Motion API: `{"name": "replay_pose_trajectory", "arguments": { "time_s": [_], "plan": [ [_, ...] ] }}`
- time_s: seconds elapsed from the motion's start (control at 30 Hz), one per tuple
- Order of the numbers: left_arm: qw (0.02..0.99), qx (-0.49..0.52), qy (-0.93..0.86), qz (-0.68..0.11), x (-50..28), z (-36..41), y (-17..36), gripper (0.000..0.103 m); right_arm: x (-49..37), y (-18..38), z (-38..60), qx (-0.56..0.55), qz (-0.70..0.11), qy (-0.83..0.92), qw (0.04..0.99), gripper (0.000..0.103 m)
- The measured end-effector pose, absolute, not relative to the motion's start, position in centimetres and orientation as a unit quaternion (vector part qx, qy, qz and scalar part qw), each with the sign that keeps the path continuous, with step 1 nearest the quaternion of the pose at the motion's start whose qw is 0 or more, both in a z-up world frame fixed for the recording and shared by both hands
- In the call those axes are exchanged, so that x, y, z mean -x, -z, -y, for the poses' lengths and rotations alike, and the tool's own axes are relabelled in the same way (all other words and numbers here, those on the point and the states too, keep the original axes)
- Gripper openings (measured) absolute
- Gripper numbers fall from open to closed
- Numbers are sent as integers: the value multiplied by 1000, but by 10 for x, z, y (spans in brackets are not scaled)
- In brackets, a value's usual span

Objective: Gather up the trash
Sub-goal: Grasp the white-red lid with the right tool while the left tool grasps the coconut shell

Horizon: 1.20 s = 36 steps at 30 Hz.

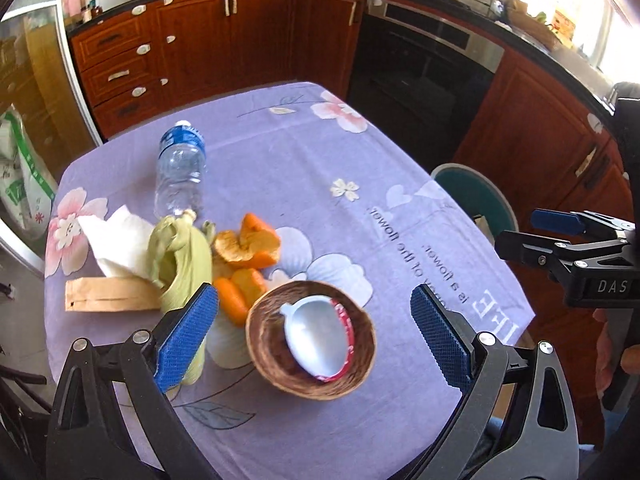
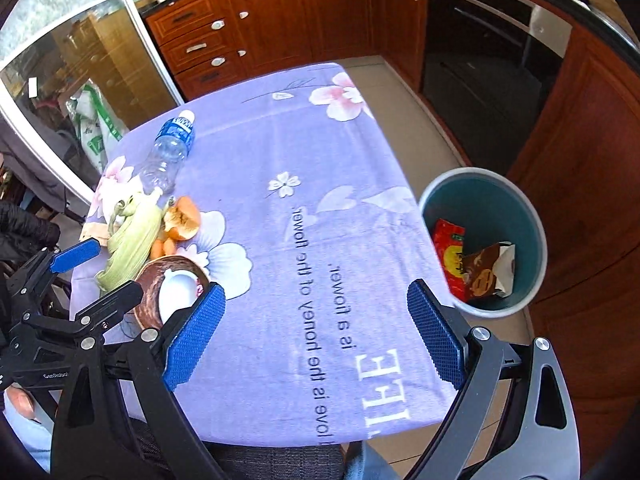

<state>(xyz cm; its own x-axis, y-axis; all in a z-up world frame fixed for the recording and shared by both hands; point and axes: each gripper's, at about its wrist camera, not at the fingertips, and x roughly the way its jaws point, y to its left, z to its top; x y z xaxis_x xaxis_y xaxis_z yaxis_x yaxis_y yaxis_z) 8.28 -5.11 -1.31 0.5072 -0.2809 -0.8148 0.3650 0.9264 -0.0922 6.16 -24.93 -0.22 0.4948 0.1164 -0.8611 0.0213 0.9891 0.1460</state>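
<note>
Trash lies on the left part of the lilac tablecloth [image 1: 320, 160]: a clear water bottle [image 1: 180, 168] on its side, white tissue [image 1: 116, 240], a brown paper packet [image 1: 108, 300], a green corn husk [image 1: 184, 256], orange peels [image 1: 248, 244], and a brown shell bowl [image 1: 264, 344] holding a white cup with a red rim [image 1: 316, 336]. My left gripper [image 1: 314, 296] is open above the bowl, with nothing between its pads. My right gripper [image 2: 316, 290] is open over bare cloth. The teal bin [image 2: 536, 240] stands on the floor at the table's right edge, with wrappers [image 2: 452, 256] inside.
Wooden kitchen cabinets [image 1: 224, 40] and a black oven [image 1: 420, 68] stand beyond the table. A glass door [image 2: 80, 60] and a green-and-white bag [image 2: 96, 128] are at the left. A person's hand [image 1: 608, 344] holds the right gripper.
</note>
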Motion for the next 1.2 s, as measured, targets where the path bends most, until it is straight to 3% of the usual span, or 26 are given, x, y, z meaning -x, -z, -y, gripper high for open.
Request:
{"name": "replay_pose_trajectory", "arguments": {
  "time_s": [0.33, 0.47, 0.57, 0.83, 0.93, 1.07, 1.2],
  "plan": [
    [862, -25, 155, -481, -49, -25, 46, 97, -66, 30, 156, -27, -519, -109, 847, 87],
    [859, -2, 155, -488, -48, -43, 55, 97, -74, 47, 116, 7, -536, -137, 833, 53],
    [854, 9, 158, -495, -47, -51, 63, 97, -82, 64, 100, 13, -560, -146, 815, 40],
    [848, 30, 150, -508, -51, -66, 74, 97, -95, 90, 86, 25, -588, -139, 797, 40],
    [847, 32, 149, -509, -51, -65, 75, 97, -95, 94, 86, 27, -588, -138, 796, 29],
    [847, 28, 152, -509, -52, -60, 72, 97, -92, 90, 88, 26, -578, -141, 804, 5],
    [849, 18, 161, -502, -49, -47, 63, 97, -89, 75, 99, 10, -560, -148, 815, 4]
  ]
}}
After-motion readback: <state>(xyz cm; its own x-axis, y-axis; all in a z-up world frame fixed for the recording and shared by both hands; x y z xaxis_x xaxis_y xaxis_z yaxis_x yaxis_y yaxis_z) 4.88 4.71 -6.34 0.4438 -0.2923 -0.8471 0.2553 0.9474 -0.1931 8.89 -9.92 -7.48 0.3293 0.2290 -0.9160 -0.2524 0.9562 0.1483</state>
